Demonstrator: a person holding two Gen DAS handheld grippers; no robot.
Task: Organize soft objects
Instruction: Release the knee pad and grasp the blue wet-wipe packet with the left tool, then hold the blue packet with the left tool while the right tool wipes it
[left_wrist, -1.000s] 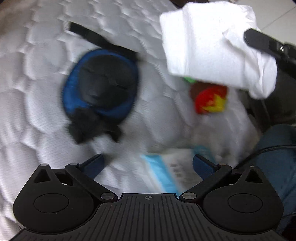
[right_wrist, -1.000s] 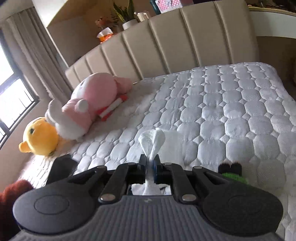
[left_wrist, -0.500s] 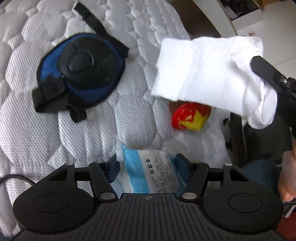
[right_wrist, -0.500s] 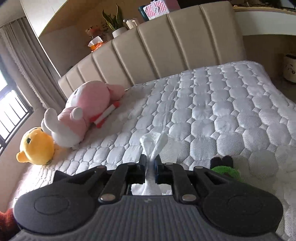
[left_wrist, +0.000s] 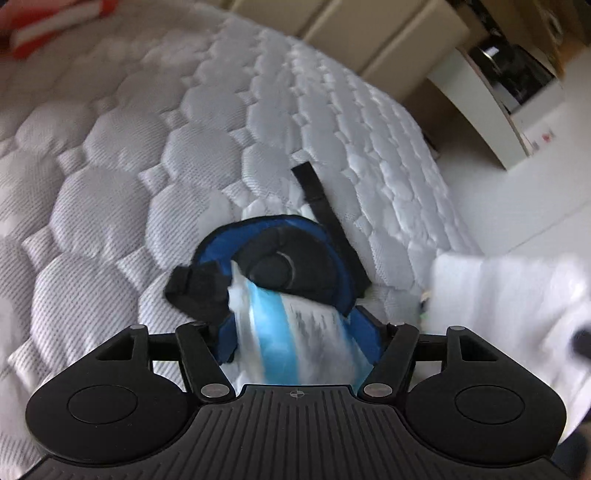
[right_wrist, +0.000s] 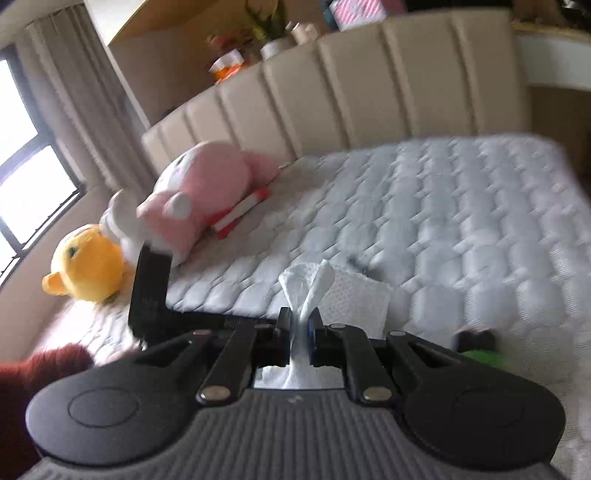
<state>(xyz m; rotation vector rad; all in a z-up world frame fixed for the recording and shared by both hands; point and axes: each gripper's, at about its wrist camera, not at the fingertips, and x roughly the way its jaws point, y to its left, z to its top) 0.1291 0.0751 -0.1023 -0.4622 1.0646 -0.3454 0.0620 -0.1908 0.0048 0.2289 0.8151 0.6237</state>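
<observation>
My left gripper (left_wrist: 297, 325) is shut on a blue-and-white plastic packet (left_wrist: 273, 332), which fills the gap between its blue pads. Just beyond it a blue and black padded guard (left_wrist: 295, 258) with black straps lies on the quilted white mattress (left_wrist: 110, 184). A white towel (left_wrist: 509, 295) hangs blurred at the right of this view. In the right wrist view my right gripper (right_wrist: 299, 321) is shut on a pinched fold of that white towel (right_wrist: 351, 299), above the bed.
A pink plush (right_wrist: 210, 184) and a yellow plush (right_wrist: 88, 266) lie near the beige headboard (right_wrist: 332, 92). A green and black item (right_wrist: 484, 358) sits low right. A black tool housing (right_wrist: 149, 288) and a red sleeve (right_wrist: 22, 387) are at the left. The mattress edge (left_wrist: 443, 206) drops to a pale floor.
The left gripper has closed on the packet and tilted up from looking down at the bed to looking across it. The right gripper keeps its hold on the towel.
</observation>
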